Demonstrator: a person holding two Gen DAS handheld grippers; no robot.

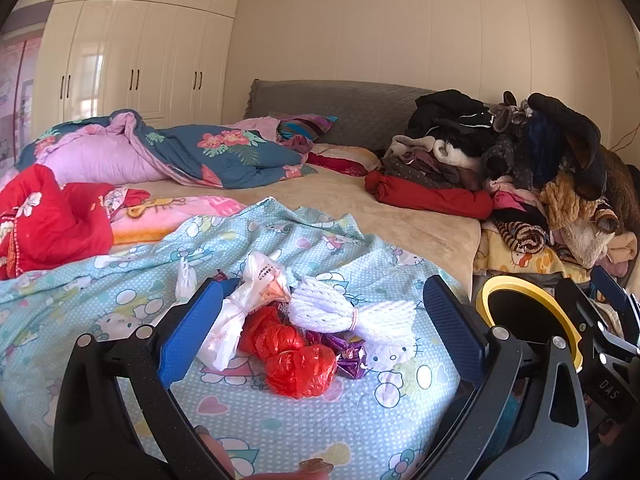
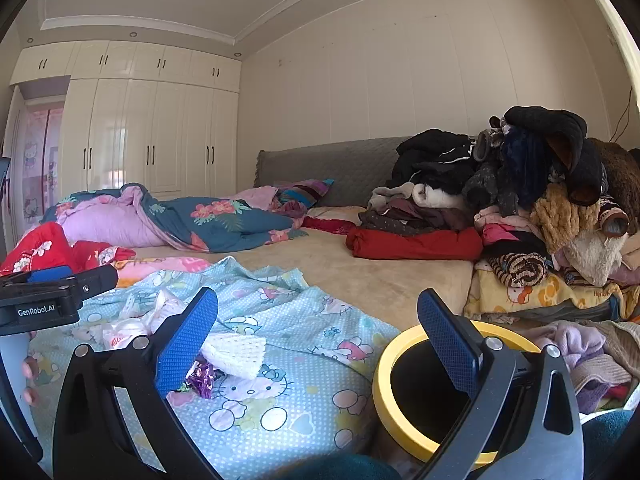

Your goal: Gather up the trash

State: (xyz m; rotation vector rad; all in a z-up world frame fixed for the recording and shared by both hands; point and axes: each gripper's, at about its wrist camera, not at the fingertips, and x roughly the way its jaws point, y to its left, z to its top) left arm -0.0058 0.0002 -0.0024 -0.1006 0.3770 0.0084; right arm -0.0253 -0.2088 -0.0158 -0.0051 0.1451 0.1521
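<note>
**Trash pile lies straight ahead of the left hand-held gripper**

Blue pads of the left hand-held gripper (image 1: 322, 332) stand wide apart and grip nothing. Between and just beyond them, on the Hello Kitty sheet (image 1: 280, 424), lies the trash: a red plastic bag (image 1: 296, 356), a white foam net (image 1: 352, 312) with its long axis across the view, a white bag (image 1: 244, 312) and a purple wrapper (image 1: 350, 354). The right hand-held gripper (image 2: 318, 336), also apart and empty, is nearer the yellow-rimmed bin (image 2: 384, 396). Clothes pile (image 1: 520, 168) is well apart; nothing blocks the way.
</note>
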